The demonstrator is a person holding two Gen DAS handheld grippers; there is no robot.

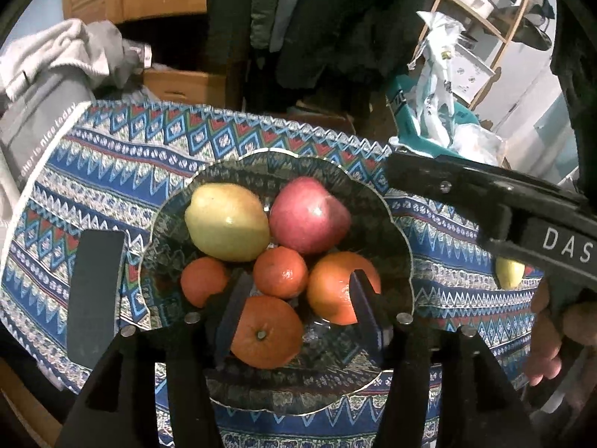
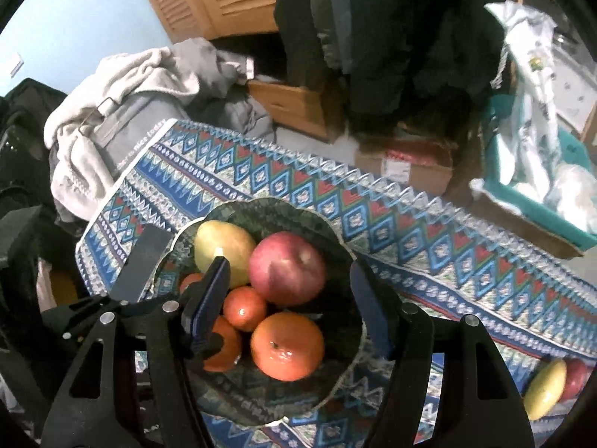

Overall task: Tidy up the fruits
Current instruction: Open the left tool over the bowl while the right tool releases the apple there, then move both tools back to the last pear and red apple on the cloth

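Note:
A dark scalloped glass bowl [image 1: 408, 257] [image 2: 268, 201] sits on the patterned cloth. In it lie a yellow-green fruit [image 1: 227, 220] [image 2: 220, 246], a red apple [image 1: 309, 216] [image 2: 287, 268], two mandarins [image 1: 281, 272] and two oranges. My left gripper [image 1: 298, 310] hangs open over the bowl's near side. The nearest orange [image 1: 266, 332] rests between its fingers, clear of the right pad. My right gripper [image 2: 291, 304] is open above the fruit, gripping nothing; an orange [image 2: 287, 343] lies below the gap. Its black body [image 1: 522, 220] shows at the right in the left wrist view.
A yellow fruit [image 2: 546, 388] [image 1: 509, 272] and a red apple [image 2: 576, 373] lie on the cloth right of the bowl. A flat black rectangle [image 1: 95, 295] [image 2: 143, 265] lies left of it. Clothes, boxes and a teal bin [image 2: 522, 201] crowd the far side. A hand [image 1: 548, 336] holds the right gripper.

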